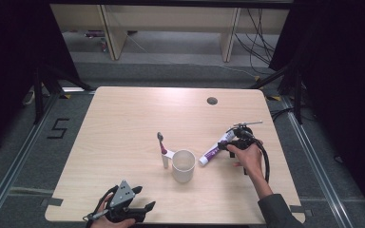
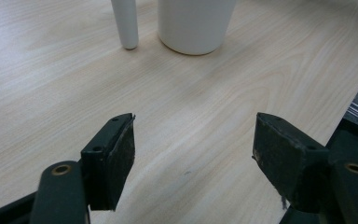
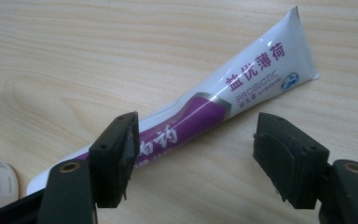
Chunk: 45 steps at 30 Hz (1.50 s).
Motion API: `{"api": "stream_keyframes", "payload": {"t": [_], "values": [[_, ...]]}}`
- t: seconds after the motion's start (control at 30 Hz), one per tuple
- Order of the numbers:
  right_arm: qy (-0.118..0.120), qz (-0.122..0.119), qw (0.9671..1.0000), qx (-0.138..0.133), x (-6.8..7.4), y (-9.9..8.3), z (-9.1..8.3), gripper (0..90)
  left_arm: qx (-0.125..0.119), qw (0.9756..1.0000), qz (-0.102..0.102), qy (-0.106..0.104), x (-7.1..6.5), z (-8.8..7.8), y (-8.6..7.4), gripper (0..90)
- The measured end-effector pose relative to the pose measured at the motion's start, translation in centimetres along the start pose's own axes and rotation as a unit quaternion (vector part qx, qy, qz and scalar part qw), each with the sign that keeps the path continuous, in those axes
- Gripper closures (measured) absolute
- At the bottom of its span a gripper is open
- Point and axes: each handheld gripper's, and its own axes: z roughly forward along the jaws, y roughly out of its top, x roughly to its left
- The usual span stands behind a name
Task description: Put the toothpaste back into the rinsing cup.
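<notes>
Bare tabletop [image 1: 123, 118] surrounds both wide-open hand-held grippers: left hand-held gripper [image 2: 193, 154] near the front edge, right hand-held gripper [image 3: 196, 158] over toothpaste tube [image 3: 223, 93].

Things lying mid-bench [image 1: 123, 114]
Toothbrush [image 1: 162, 151] is lying just left of the cup [image 1: 183, 165]; toothpaste tube [image 1: 216, 148] is lying right of it.

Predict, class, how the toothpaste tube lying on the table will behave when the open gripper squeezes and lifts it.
The toothpaste tube looks glossy, so it may slip between the right gripper's jaws. Its flattened crimped end suggests soft walls that would probably dent. Lying flat, it seems unlikely to roll, and is probably light.
</notes>
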Motion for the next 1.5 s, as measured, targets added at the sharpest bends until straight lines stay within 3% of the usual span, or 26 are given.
{"api": "stream_keyframes", "payload": {"t": [0.07, 0.17, 0.23, 0.27, 0.37, 0.43, 0.47, 0.5, 0.53, 0.6, 0.67, 0.77, 0.8, 0.83, 0.97, 1.13, 1.3, 1.33, 1.37, 1.4, 1.5], "values": [[-0.008, 0.02, 0.9998, 0.003, 0.5, 0.1, 0.3, 30.0, 0.004, 1.0, 0.001, 0.002, 0.0, -0.1, 0.0, 29.4], [-0.02, 0.005, 0.9998, -0.002, 0.5, 0.3, 1.0, 28.6, -0.001, 1.0, 0.0, -0.001, 0.0, 0.0, 0.0, 29.4], [-0.016, 0.029, 0.9993, 0.02, 0.9, 0.5, 1.2, 27.4, 0.0, 1.0, 0.001, 0.0, 0.0, 0.0, 0.0, 29.4], [-0.02, 0.008, 0.9996, 0.02, 0.7, 0.6, 1.4, 27.4, 0.012, 0.9999, 0.012, -0.001, 0.1, -0.2, 0.1, 29.4], [-0.037, 0.008, 0.9989, 0.026, 1.2, 0.8, 1.9, 25.1, 0.005, 1.0, 0.005, -0.001, 0.0, -0.1, 0.1, 29.4], [-0.046, -0.003, 0.9986, 0.027, 1.3, 1.0, 2.2, 24.6, 0.01, 0.9999, 0.012, 0.0, 0.1, -0.2, 0.1, 29.4], [-0.049, 0.015, 0.9983, 0.028, 1.8, 1.0, 2.2, 24.5, 0.002, 1.0, 0.001, -0.002, -0.1, -0.1, 0.1, 29.4], [-0.054, -0.001, 0.9982, 0.027, 1.7, 1.1, 2.3, 24.5, 0.002, 1.0, 0.001, -0.002, -0.1, -0.1, 0.1, 29.4], [-0.054, 0.009, 0.9982, 0.023, 2.0, 1.2, 2.4, 24.4, 0.003, 1.0, 0.002, -0.001, -0.1, -0.1, 0.1, 29.4], [-0.06, -0.014, 0.9975, 0.035, 1.9, 1.3, 2.4, 24.5, 0.002, 1.0, 0.004, 0.0, -0.1, -0.1, 0.1, 29.4], [-0.056, -0.001, 0.9977, 0.037, 2.2, 1.4, 2.5, 24.7, -0.001, 1.0, 0.003, -0.001, -0.1, 0.0, 0.0, 29.5], [-0.058, -0.011, 0.9969, 0.053, 1.9, 1.6, 2.5, 25.0, 0.0, 1.0, 0.003, -0.002, -0.1, 0.0, 0.0, 29.4], [-0.065, 0.003, 0.9964, 0.055, 2.2, 1.6, 2.5, 25.5, 0.002, 1.0, 0.005, -0.004, -0.2, 0.0, 0.0, 29.4], [-0.065, 0.006, 0.9961, 0.06, 2.1, 1.7, 2.6, 26.1, 0.008, 0.9999, 0.012, -0.005, -0.1, -0.1, 0.1, 29.5], [-0.066, -0.017, 0.9953, 0.068, 1.9, 1.6, 2.6, 29.8, 0.002, 1.0, 0.005, -0.001, -0.2, -0.1, 0.1, 29.5], [-0.049, -0.028, 0.9946, 0.088, 2.0, 1.6, 2.0, 40.1, 0.012, 0.9999, 0.012, -0.003, -0.1, -0.1, 0.1, 29.5], [-0.052, -0.043, 0.9914, 0.112, 1.9, 1.4, 2.0, 47.6, 0.011, 0.9999, 0.013, -0.002, -0.1, -0.1, 0.1, 29.5], [-0.069, -0.058, 0.9885, 0.121, 1.9, 1.4, 2.1, 49.0, 0.01, 0.9999, 0.013, -0.001, -0.1, -0.1, 0.1, 29.5], [-0.057, -0.06, 0.989, 0.123, 1.9, 1.4, 2.0, 50.2, 0.003, 1.0, 0.005, -0.004, -0.3, 0.0, 0.1, 29.5], [-0.063, -0.055, 0.9881, 0.129, 2.0, 1.4, 2.1, 51.4, 0.005, 1.0, 0.005, -0.005, -0.3, 0.0, 0.1, 29.5], [-0.052, -0.062, 0.9877, 0.134, 1.8, 1.4, 1.8, 54.6, 0.005, 1.0, 0.005, -0.006, -0.3, 0.0, 0.1, 29.6]]}}
